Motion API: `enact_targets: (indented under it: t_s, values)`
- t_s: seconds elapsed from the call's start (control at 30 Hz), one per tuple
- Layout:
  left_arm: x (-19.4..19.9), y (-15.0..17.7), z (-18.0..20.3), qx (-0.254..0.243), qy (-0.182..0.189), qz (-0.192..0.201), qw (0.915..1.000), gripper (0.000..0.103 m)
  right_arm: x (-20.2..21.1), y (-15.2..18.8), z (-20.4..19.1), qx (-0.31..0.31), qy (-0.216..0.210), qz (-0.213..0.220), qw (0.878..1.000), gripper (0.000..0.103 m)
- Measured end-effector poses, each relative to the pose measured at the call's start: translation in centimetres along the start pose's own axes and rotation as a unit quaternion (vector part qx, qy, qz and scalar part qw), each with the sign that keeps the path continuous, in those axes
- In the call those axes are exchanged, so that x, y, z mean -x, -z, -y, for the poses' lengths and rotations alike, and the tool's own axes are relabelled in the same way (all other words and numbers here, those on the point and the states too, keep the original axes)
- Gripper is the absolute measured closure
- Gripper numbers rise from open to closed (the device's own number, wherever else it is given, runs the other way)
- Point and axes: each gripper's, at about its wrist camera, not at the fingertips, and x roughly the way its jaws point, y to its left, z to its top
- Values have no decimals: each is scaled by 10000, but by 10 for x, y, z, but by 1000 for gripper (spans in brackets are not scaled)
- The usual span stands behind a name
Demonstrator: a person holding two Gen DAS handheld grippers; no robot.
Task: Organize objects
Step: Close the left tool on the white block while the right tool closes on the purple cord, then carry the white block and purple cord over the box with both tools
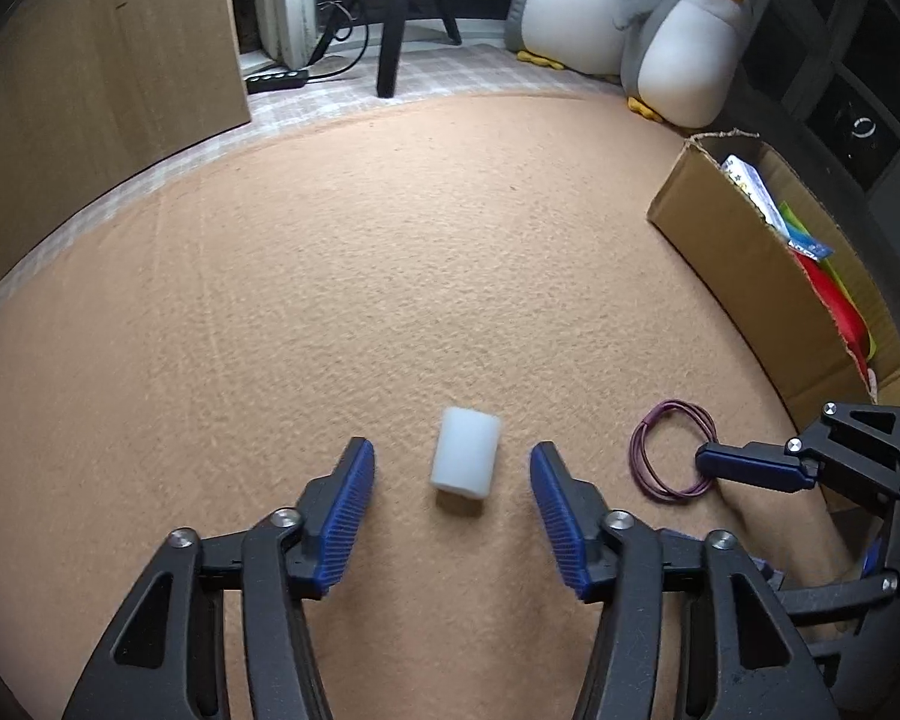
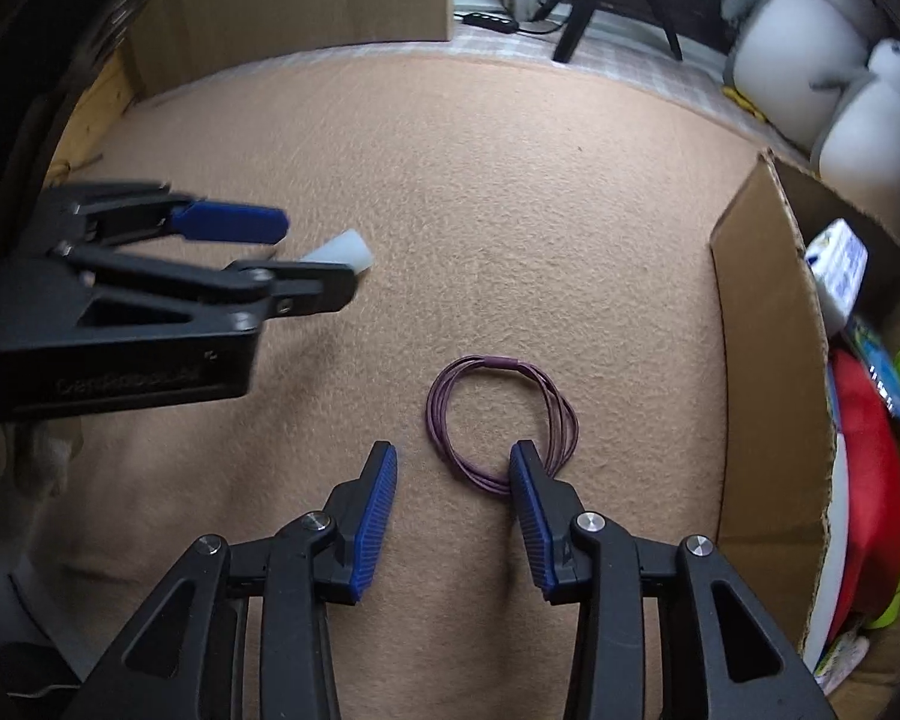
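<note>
The left gripper (image 1: 452, 468) stands open around a white cylinder (image 1: 465, 461); the right gripper (image 2: 453, 465), also open, perhaps touches a purple cord ring (image 2: 501, 420).

You're over a tan felt-like carpet (image 1: 390, 252) with a pale checked floor (image 1: 450, 69) beyond. Far edge: brown board panel (image 1: 108, 54), white frame (image 1: 285, 0), black tripod legs (image 1: 390, 30), power strip (image 1: 276, 79), two plush penguins (image 1: 678, 48). Lighting dim.

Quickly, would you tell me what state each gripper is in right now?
Left gripper: open, white cylinder between its fingers, not gripped.
Right gripper: open, one finger over the purple cord loop, nothing held.
</note>
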Motion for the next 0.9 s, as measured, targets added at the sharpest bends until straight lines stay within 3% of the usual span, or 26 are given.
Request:
enact_targets:
  t_s: [0.2, 0.33, 0.57, 0.9]
  values:
    - [-5, -1, 0, -97, -24, 2, 10000, 63, 1, 1, 1, 226, 107, -56, 9997, 73]
    - [-5, -1, -3, -122, 127, 49, 9998, 83, 2, 1, 3, 282, 104, -57, 9995, 79]
    - [-2, 1, -2, -134, 187, 129, 9997, 92, -1, -6, -4, 423, 71, -87, 9990, 99]
    - [13, 6, -11, 108, 307, 241, 9992, 94, 18, -3, 15, -130, -234, 195, 9994, 100]
